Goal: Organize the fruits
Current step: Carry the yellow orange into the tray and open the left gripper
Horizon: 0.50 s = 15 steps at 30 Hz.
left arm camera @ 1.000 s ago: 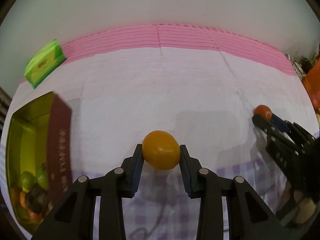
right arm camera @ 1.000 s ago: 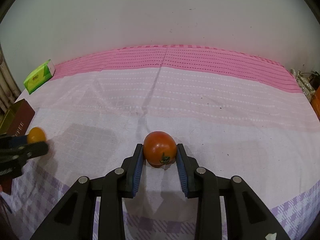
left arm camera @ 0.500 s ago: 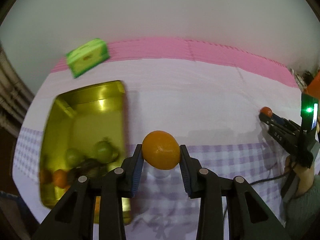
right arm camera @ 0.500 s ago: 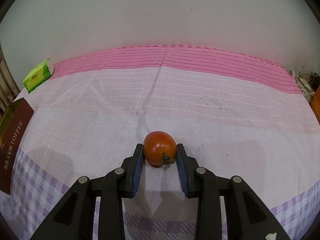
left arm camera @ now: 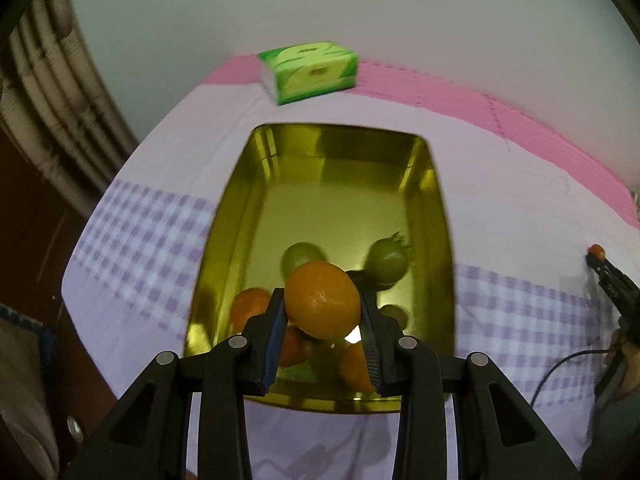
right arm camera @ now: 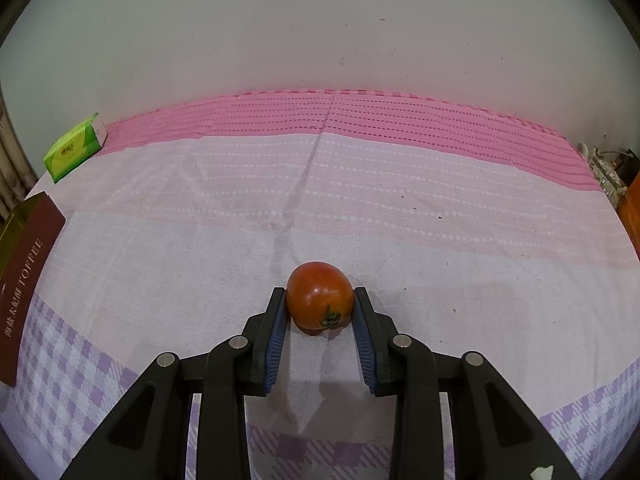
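My left gripper (left arm camera: 322,312) is shut on an orange (left arm camera: 322,300) and holds it above the near end of a gold tin (left arm camera: 340,184). In the tin lie two green tomatoes (left arm camera: 387,261) and several orange fruits (left arm camera: 250,305), partly hidden by the held orange. My right gripper (right arm camera: 320,304) is shut on a red tomato (right arm camera: 319,298) just above the cloth. It also shows far right in the left wrist view (left arm camera: 612,284), with the tomato (left arm camera: 596,249) at its tip.
A green tissue pack (left arm camera: 308,70) lies behind the tin near the wall; it also shows at left in the right wrist view (right arm camera: 74,146). The tin's brown outer side (right arm camera: 24,300) stands at the left edge. A pink and lilac checked cloth (right arm camera: 360,200) covers the table.
My left gripper has swung left with the orange, from over bare cloth to above the tin. The right gripper has stayed still with the tomato.
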Tool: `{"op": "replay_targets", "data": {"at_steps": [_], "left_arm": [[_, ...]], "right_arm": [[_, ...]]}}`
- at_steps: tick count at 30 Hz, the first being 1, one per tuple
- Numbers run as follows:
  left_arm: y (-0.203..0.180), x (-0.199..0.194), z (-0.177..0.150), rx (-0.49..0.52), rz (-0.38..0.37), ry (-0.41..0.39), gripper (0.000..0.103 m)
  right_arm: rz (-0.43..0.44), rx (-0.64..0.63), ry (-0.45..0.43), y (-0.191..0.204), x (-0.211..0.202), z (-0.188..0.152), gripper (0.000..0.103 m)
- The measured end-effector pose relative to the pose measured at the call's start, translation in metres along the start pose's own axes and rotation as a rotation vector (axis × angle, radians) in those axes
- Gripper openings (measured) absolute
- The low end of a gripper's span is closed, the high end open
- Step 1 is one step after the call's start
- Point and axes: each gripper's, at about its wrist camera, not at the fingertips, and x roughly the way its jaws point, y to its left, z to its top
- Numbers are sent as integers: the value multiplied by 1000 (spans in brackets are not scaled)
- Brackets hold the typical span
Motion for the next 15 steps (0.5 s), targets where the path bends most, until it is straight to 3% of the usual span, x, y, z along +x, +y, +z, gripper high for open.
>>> {"op": "replay_targets", "data": {"at_steps": [7, 15], "left_arm": [[21, 9, -10, -21, 7, 40, 36], [17, 16, -11, 5, -27, 59, 36]], "right_arm": [[-11, -7, 1, 2, -1, -1, 31], [-20, -12, 2, 3, -2, -1, 31]]}}
